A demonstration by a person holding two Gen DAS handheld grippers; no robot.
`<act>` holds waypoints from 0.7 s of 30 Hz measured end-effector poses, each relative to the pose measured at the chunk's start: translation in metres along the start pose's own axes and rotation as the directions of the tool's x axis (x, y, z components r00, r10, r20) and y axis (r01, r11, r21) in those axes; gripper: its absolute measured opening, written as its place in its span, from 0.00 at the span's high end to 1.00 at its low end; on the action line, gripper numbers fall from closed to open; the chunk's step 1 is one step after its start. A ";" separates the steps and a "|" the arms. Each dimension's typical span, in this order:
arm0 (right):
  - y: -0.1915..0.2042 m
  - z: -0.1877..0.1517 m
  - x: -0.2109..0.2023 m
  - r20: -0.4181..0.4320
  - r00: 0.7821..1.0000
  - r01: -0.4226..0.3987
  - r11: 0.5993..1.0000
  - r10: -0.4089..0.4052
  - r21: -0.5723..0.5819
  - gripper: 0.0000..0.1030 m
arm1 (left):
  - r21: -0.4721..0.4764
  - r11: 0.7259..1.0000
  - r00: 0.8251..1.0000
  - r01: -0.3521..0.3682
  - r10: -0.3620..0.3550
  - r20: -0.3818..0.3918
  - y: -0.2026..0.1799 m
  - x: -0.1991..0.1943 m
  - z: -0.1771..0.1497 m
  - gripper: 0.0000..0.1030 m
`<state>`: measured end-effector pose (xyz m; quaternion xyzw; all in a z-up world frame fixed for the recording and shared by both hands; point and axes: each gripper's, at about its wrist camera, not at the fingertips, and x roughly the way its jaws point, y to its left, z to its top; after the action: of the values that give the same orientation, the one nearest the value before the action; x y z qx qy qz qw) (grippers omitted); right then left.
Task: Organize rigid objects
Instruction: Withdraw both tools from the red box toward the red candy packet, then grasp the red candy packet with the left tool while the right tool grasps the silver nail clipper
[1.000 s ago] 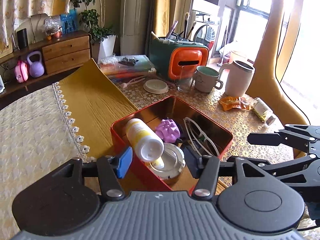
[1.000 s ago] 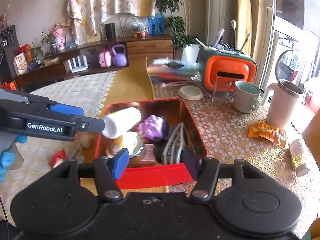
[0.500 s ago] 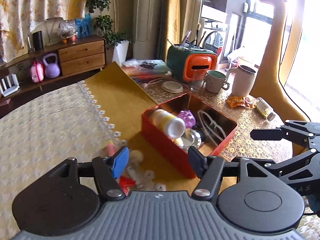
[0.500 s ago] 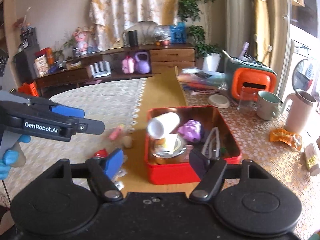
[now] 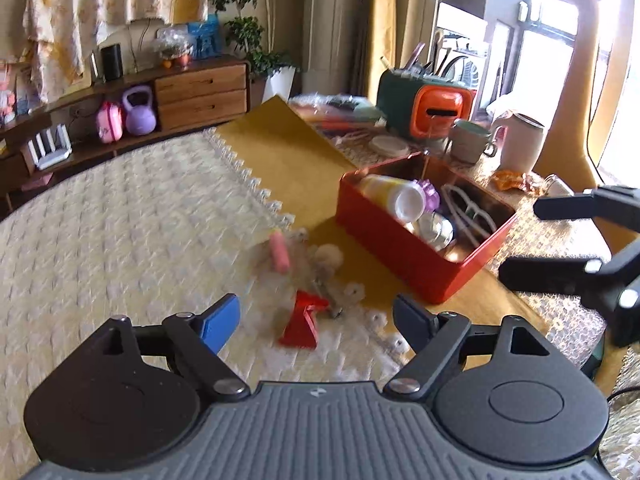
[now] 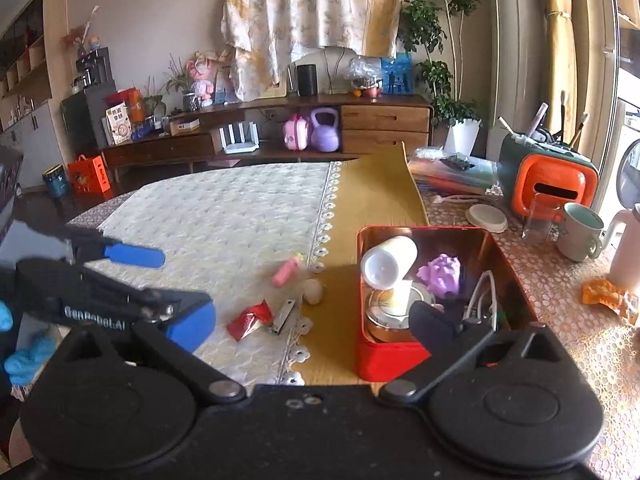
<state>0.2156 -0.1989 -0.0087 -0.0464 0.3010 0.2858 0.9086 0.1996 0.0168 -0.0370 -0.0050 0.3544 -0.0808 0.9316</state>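
Note:
A red tin box (image 5: pixel 400 256) (image 6: pixel 384 356) stands on the yellow runner. It holds a white and yellow bottle (image 5: pixel 394 196) (image 6: pixel 390 262), a purple spiky toy (image 6: pixel 440 274), a round metal tin (image 5: pixel 436 228) and white-framed glasses (image 5: pixel 464 208). Left of it on the cream cloth lie a pink tube (image 5: pixel 279 250) (image 6: pixel 286 270), a red packet (image 5: pixel 302 320) (image 6: pixel 250 320), a nail clipper (image 6: pixel 282 312) and a beige egg-shaped thing (image 6: pixel 313 290). My left gripper (image 5: pixel 316 316) (image 6: pixel 176 284) hovers over these, jaws opening and empty. My right gripper (image 6: pixel 310 320) (image 5: pixel 520 242) is before the box, jaws opening and empty.
Behind the box are an orange and green organizer (image 6: pixel 548 188), a mug (image 6: pixel 580 232), a white jug (image 5: pixel 520 144), a round lid (image 6: pixel 486 218) and an orange wrapper (image 6: pixel 608 294). A sideboard with a purple kettlebell (image 6: pixel 324 130) stands beyond the table. A blue-gloved hand (image 6: pixel 24 360) holds the left gripper.
Both grippers have drawn back from the red box and to the left, and their jaws have spread wider. The bottle stays in the box. The small things on the cloth have come into view.

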 end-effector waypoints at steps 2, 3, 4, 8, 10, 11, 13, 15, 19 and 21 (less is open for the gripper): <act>0.000 0.003 0.005 -0.008 1.000 -0.006 1.000 0.006 0.006 0.00 | -0.012 1.000 1.000 -0.008 0.008 -0.007 0.003 0.004 -0.005 0.19; 0.000 0.004 0.008 -0.014 1.000 -0.009 1.000 0.009 0.011 0.00 | -0.016 1.000 1.000 -0.012 0.012 -0.007 0.005 0.006 -0.007 0.19; 0.000 0.004 0.010 -0.020 1.000 -0.011 1.000 0.012 0.017 0.00 | -0.019 1.000 1.000 -0.017 0.017 -0.005 0.006 0.009 -0.009 0.19; 0.004 0.010 0.028 -0.056 0.998 -0.016 0.999 0.018 0.029 0.00 | -0.028 0.999 0.999 -0.033 0.033 -0.010 0.007 0.020 -0.015 0.19; 0.008 0.013 0.037 -0.075 0.997 -0.028 0.999 0.031 0.035 0.00 | -0.029 0.999 0.999 -0.034 0.034 -0.014 0.008 0.025 -0.017 0.19; 0.009 0.014 0.041 -0.084 0.996 -0.032 0.999 0.035 0.036 0.00 | -0.029 0.999 0.999 -0.035 0.035 -0.014 0.008 0.028 -0.017 0.19; 0.012 0.020 0.051 -0.103 0.993 -0.051 0.997 0.056 0.052 0.00 | -0.030 0.999 0.999 -0.038 0.037 -0.015 0.009 0.034 -0.018 0.19; 0.012 0.027 0.062 -0.125 0.990 -0.054 0.995 0.064 0.080 0.01 | -0.033 0.999 0.999 -0.038 0.038 -0.016 0.010 0.040 -0.019 0.19; 0.013 0.037 0.083 -0.165 0.985 -0.040 0.994 0.057 0.102 0.07 | -0.036 0.998 0.999 -0.042 0.042 -0.011 0.011 0.048 -0.020 0.19; 0.015 0.039 0.093 -0.194 0.979 -0.043 0.993 0.064 0.108 0.12 | -0.038 0.998 0.999 -0.042 0.042 -0.015 0.013 0.052 -0.021 0.19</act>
<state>0.2888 -0.1309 -0.0289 -0.0193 0.4053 0.2880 0.8674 0.2259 0.0223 -0.0882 -0.0146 0.3623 -0.0545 0.9304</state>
